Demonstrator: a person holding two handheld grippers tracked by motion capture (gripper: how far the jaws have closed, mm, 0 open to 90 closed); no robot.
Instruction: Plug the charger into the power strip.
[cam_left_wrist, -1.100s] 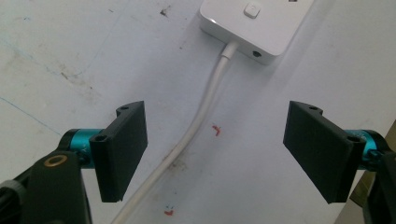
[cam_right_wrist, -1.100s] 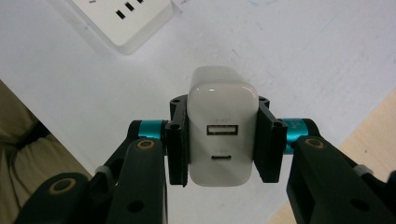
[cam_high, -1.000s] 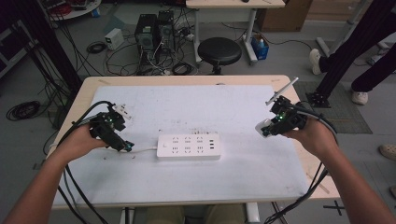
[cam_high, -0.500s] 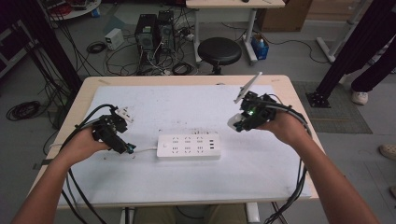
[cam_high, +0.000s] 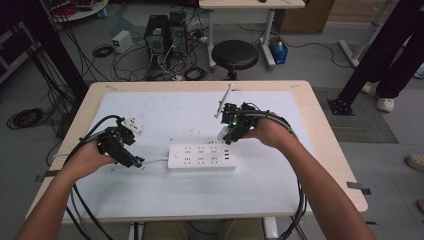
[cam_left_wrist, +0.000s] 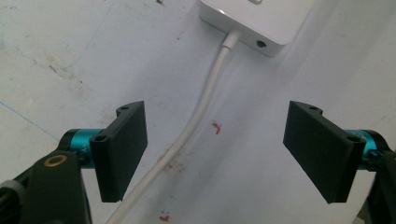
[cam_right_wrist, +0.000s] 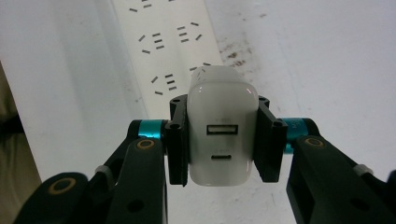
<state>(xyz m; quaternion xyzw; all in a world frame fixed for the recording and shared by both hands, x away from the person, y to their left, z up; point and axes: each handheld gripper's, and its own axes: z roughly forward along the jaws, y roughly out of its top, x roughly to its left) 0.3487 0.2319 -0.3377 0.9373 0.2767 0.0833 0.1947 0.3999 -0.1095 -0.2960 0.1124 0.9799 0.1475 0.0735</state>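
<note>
Right claw (cam_high: 226, 134) moved inward gripping white charger (cam_right_wrist: 222, 120) above power strip (cam_high: 202, 157), left claw (cam_left_wrist: 215, 149) spread astride its cord (cam_left_wrist: 196, 126)

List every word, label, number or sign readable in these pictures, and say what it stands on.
None can be read.
White charger in the right hand-held gripper: faint marks by its ports, too blurred.
Power strip: socket slots, no legible print.
Table sheet: red marks, not letters.

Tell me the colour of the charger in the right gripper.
White; the charger shows best in the right gripper view.
</note>
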